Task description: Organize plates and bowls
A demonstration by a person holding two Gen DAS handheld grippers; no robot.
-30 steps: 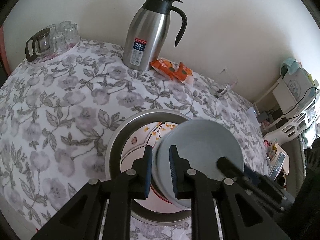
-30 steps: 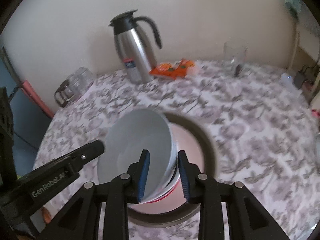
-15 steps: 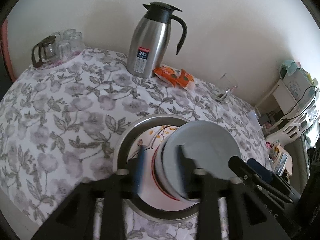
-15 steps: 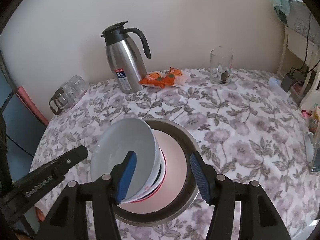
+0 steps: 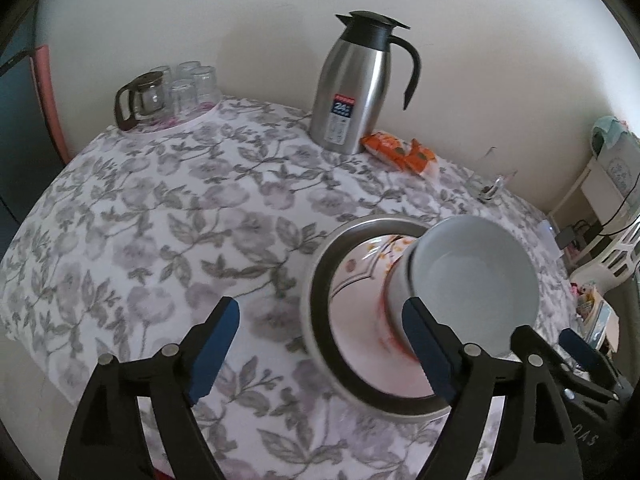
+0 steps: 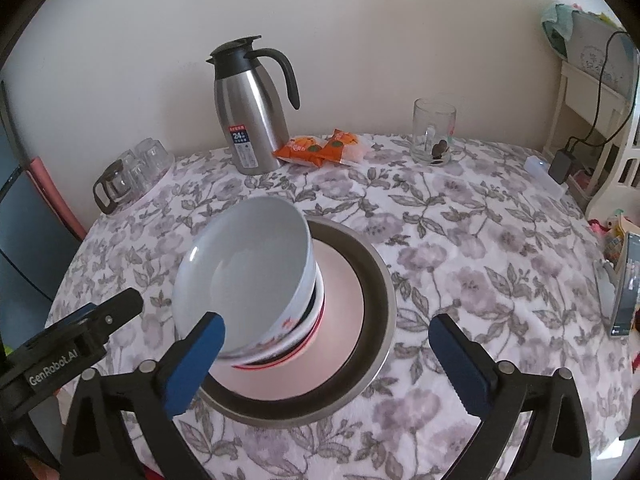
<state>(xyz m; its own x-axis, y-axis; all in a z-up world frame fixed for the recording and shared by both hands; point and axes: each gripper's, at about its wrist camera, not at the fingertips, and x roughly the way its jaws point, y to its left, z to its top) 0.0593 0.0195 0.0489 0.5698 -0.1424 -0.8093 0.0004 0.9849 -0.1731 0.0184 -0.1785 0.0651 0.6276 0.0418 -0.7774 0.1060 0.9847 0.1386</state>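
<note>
A pale grey bowl point(image 6: 244, 268) sits tilted on top of nested bowls with red and black bands point(image 6: 296, 332). The stack stands on a floral plate point(image 5: 360, 276) inside a metal basin point(image 6: 380, 280). My left gripper point(image 5: 320, 346) is opening; its right pad overlaps the bowl's point(image 5: 472, 280) near edge without pressing, and only cloth and basin rim point(image 5: 316, 304) lie between the pads. My right gripper point(image 6: 328, 360) is opening wide, with the stack's foot and the plate point(image 6: 344, 280) between its pads, untouched.
A steel thermos jug point(image 6: 252, 120), orange snack packets point(image 6: 320, 146) and a glass mug point(image 6: 434, 132) stand at the back of the flowered tablecloth point(image 6: 480, 260). A glass teapot with tumblers point(image 5: 168, 92) is at the back left. A white shelf point(image 6: 592, 120) stands to the right.
Both grippers have let go of the grey bowl's rim, opened wide and drawn back. The bowl stays on the stack in the basin. The left view has swung left.
</note>
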